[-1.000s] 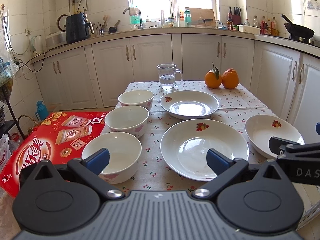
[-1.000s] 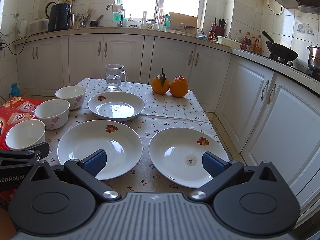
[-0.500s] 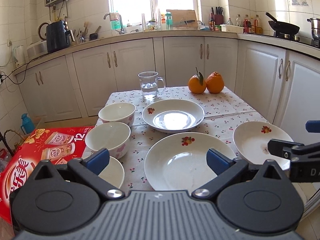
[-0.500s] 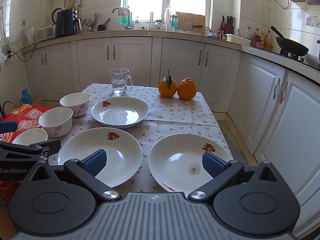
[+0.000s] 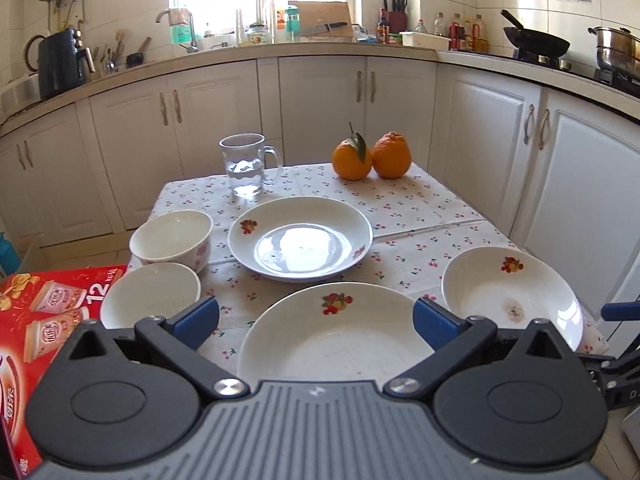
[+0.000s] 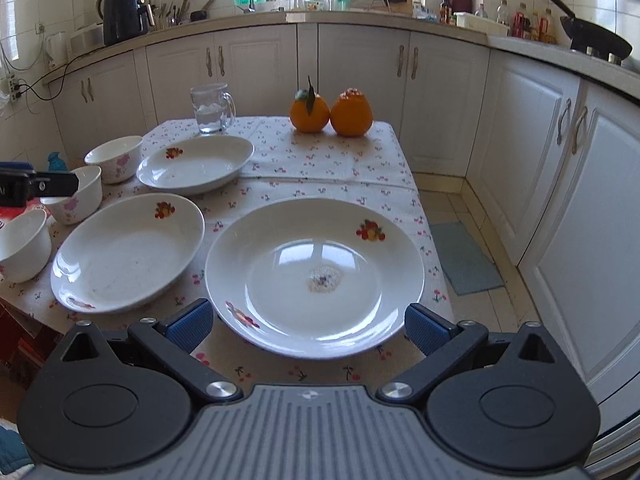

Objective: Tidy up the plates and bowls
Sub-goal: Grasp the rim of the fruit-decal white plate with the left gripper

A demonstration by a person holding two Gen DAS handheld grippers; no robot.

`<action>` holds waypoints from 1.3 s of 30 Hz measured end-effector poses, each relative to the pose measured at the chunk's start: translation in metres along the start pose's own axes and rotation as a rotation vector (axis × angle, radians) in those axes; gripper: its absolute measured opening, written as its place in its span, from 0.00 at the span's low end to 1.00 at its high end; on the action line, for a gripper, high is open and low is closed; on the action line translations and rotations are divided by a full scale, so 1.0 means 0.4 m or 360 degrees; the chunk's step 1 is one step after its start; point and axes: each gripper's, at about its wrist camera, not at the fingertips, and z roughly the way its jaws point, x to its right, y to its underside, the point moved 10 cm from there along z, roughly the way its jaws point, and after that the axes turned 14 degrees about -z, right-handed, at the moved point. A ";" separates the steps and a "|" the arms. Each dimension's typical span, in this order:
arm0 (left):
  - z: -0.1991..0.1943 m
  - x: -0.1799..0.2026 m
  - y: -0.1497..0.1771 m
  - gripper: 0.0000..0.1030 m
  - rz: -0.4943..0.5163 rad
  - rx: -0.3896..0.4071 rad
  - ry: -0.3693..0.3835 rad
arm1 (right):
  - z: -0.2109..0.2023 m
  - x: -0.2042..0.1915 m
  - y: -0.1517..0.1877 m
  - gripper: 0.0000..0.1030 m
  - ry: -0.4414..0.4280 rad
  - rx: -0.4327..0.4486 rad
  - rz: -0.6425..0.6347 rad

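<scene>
Three white plates with fruit prints lie on the cherry-print tablecloth. In the left wrist view I see the near plate, the far plate and the right plate. My left gripper hangs open over the near plate's front part, holding nothing. Two bowls show at the left. In the right wrist view my right gripper stands open at the near rim of the right plate. The middle plate, far plate and three bowls lie to its left.
A glass mug of water and two oranges stand at the table's far end. A red carton sits left of the table. White cabinets close in behind and on the right, with a floor mat between.
My left gripper has swung right, from the nearest bowl to over the near plate. My right gripper has moved forward and down to the right plate. Both stayed open.
</scene>
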 end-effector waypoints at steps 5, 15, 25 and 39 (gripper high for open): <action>0.056 0.053 0.006 0.99 0.0090 -0.0114 0.0084 | 0.063 0.008 0.051 1.00 -0.0096 -0.0079 0.0014; 0.169 0.188 0.007 0.99 0.0238 -0.0326 0.0286 | 0.133 0.008 0.087 1.00 -0.0176 -0.0157 -0.0102; 0.304 0.354 0.051 0.99 0.0468 -0.0574 0.0494 | 0.137 0.022 0.096 1.00 -0.0204 0.0013 -0.0189; 0.430 0.430 0.103 0.77 0.0597 -0.0840 0.0590 | 0.139 0.024 0.084 0.97 -0.0280 0.0094 -0.0261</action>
